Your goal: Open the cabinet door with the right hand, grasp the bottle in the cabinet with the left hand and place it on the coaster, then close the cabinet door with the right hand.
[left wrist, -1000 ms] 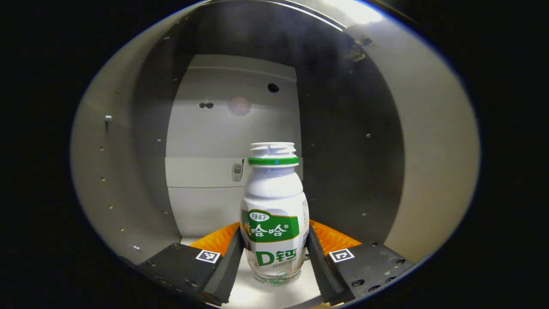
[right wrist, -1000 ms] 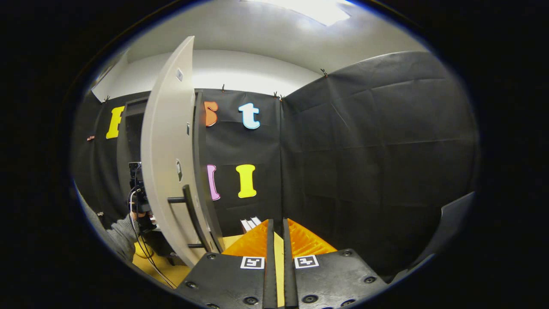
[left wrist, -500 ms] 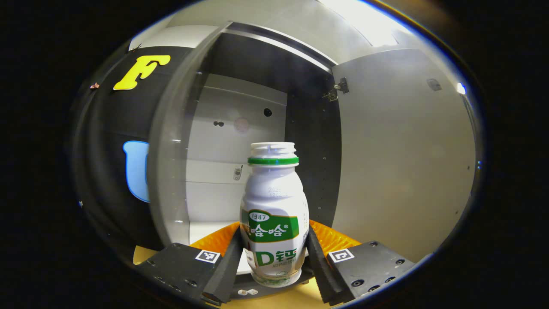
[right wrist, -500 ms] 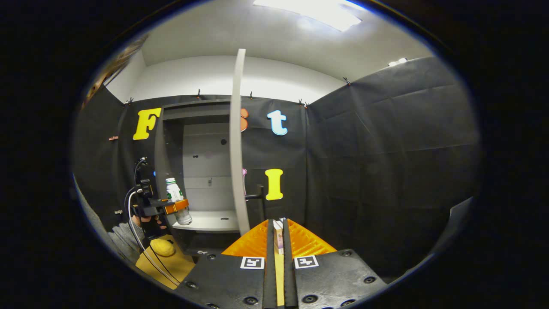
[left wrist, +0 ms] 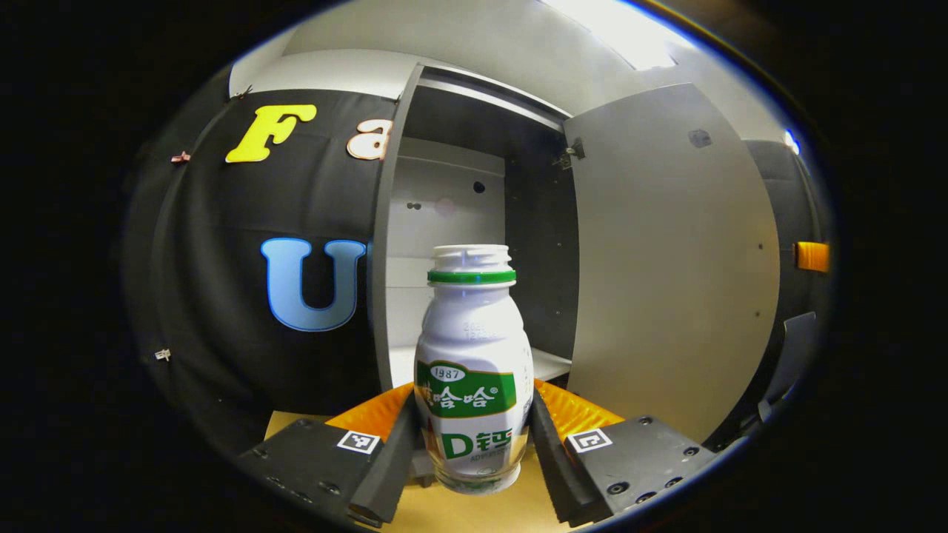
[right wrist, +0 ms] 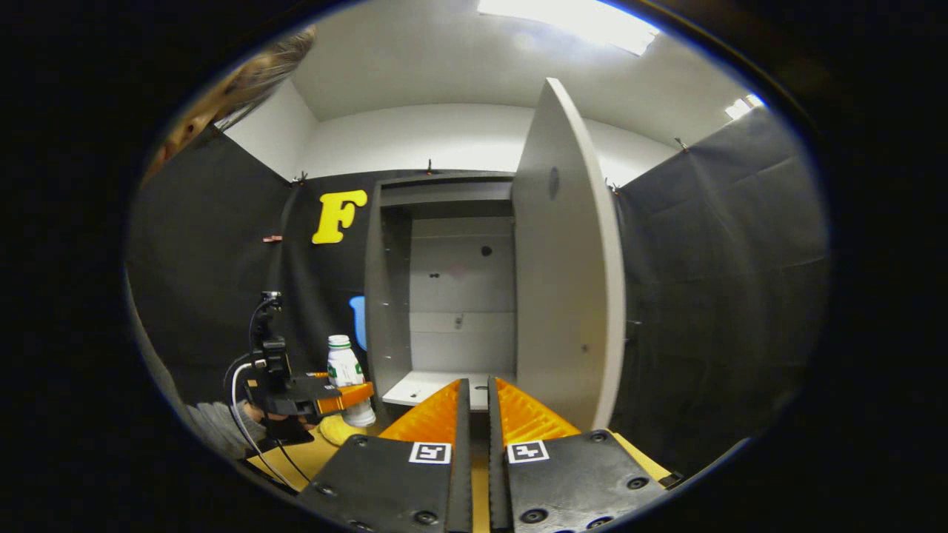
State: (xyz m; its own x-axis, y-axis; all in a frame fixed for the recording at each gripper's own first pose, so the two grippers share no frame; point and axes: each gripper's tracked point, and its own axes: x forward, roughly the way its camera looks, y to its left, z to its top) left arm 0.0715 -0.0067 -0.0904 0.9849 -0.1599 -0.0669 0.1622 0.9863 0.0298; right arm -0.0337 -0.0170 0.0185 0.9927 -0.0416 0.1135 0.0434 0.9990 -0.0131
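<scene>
- Left gripper [left wrist: 474, 437]: fingers clamp the white plastic bottle with green label and green neck ring [left wrist: 472, 370], upright between them, above the yellow desk [left wrist: 474, 511].
- Right gripper [right wrist: 474, 414]: fingers nearly closed, holding nothing; beyond them, the grey cabinet [right wrist: 444, 281] with open grey door [right wrist: 566, 266].

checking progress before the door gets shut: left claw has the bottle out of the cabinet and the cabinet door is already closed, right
Not quite. The left claw does hold the bottle outside the cabinet, but the cabinet door stands wide open, as the right gripper view shows.
</scene>
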